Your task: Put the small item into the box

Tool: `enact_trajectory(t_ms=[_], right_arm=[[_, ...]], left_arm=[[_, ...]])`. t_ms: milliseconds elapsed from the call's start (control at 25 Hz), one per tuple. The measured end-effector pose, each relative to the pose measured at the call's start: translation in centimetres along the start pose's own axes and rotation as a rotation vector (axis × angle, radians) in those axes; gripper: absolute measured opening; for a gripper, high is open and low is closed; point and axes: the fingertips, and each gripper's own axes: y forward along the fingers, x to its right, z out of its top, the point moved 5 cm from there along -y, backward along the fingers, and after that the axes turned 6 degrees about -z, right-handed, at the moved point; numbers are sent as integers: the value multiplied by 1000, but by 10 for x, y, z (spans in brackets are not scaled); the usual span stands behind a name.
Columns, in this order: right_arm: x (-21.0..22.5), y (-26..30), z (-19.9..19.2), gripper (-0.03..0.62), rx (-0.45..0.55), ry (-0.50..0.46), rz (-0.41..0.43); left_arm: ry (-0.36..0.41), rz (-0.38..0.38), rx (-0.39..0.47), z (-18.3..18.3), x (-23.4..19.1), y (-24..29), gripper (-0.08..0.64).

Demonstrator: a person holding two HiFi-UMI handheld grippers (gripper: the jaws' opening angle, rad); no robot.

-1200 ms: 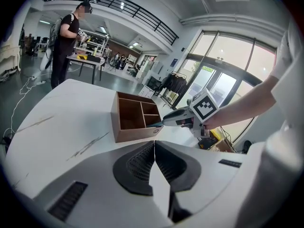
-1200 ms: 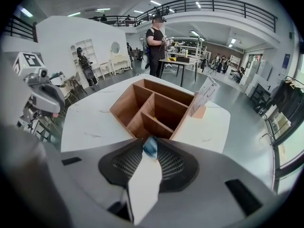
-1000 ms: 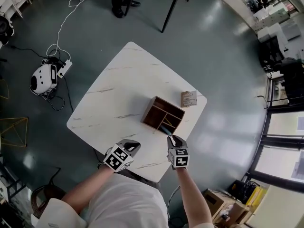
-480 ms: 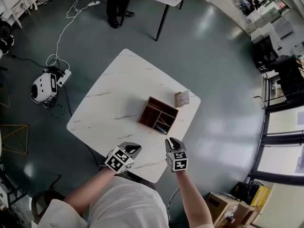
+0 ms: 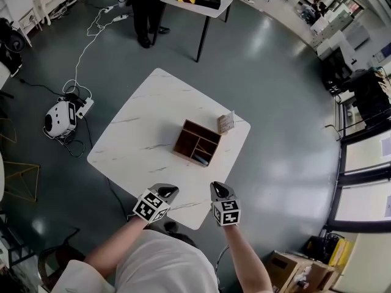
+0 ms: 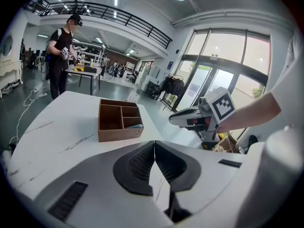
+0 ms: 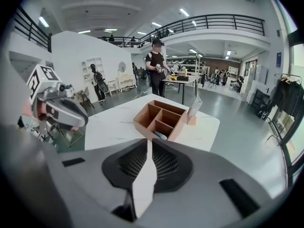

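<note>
Pale-blue small item (image 5: 200, 159) — inside brown box (image 5: 179, 138)

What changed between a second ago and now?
The right tongs drew back from the box toward the person, shut and empty. The small item stayed in the box's near compartment. The left tongs stayed shut over the near edge of the table, and the box did not move.

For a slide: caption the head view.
Left tool and right tool, shut, hover at table edge; small item lies in the wooden box.
</note>
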Motion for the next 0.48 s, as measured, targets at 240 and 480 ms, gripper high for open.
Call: enact_trajectory(t_ms=[240, 480], right_arm=[[-12, -42, -15, 44, 47, 19, 14], [-21, -86, -36, 37, 91, 40, 22]], left_arm=[[17, 22, 18, -10, 34, -12, 15], [24, 44, 30, -24, 69, -23, 15]])
